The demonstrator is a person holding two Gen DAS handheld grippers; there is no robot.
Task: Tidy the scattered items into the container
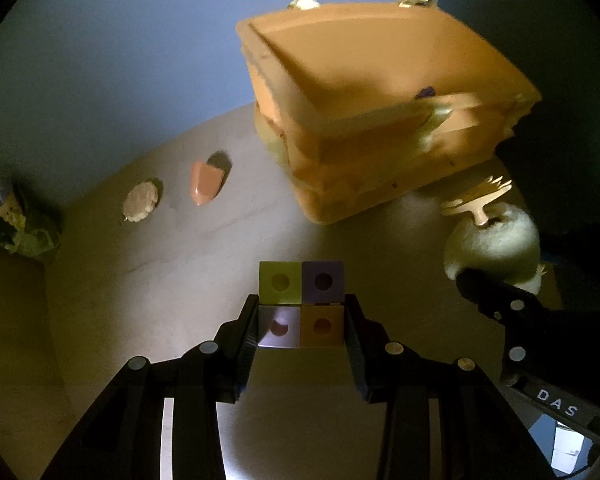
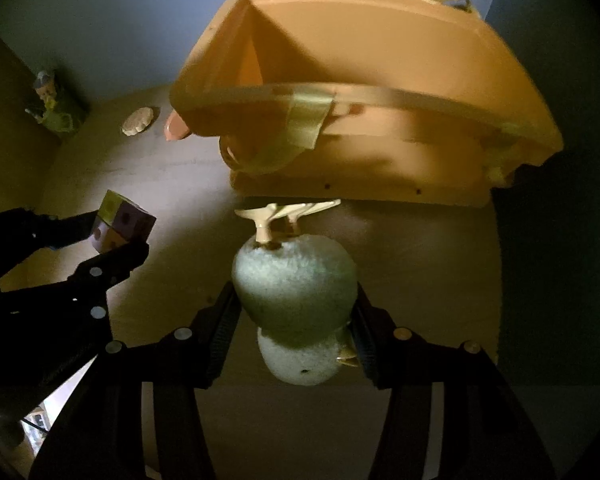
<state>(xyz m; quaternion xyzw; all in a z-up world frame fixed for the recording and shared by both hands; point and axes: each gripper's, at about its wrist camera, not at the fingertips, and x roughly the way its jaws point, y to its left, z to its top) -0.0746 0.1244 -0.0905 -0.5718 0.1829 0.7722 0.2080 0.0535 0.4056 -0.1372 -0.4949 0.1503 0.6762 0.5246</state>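
Observation:
My left gripper (image 1: 302, 326) is shut on a multicoloured cube (image 1: 302, 304) with a hole in each face, held above the table; the same cube (image 2: 122, 222) and left gripper (image 2: 120, 236) show at the left of the right wrist view. My right gripper (image 2: 296, 320) is shut on a white fuzzy duck toy (image 2: 296, 292) with tan webbed feet, which also appears at the right of the left wrist view as the duck toy (image 1: 494, 240). An open orange container (image 1: 380, 120) stands ahead of both grippers, its rim (image 2: 380, 96) close in front of the duck. Its inside looks bare where visible.
On the wooden table (image 1: 180, 248) lie a round cream cookie-like piece (image 1: 140, 202) and an orange-pink wedge (image 1: 206, 184), left of the container. A small figurine (image 1: 12, 220) stands at the far left by a wall. A blue wall rises behind.

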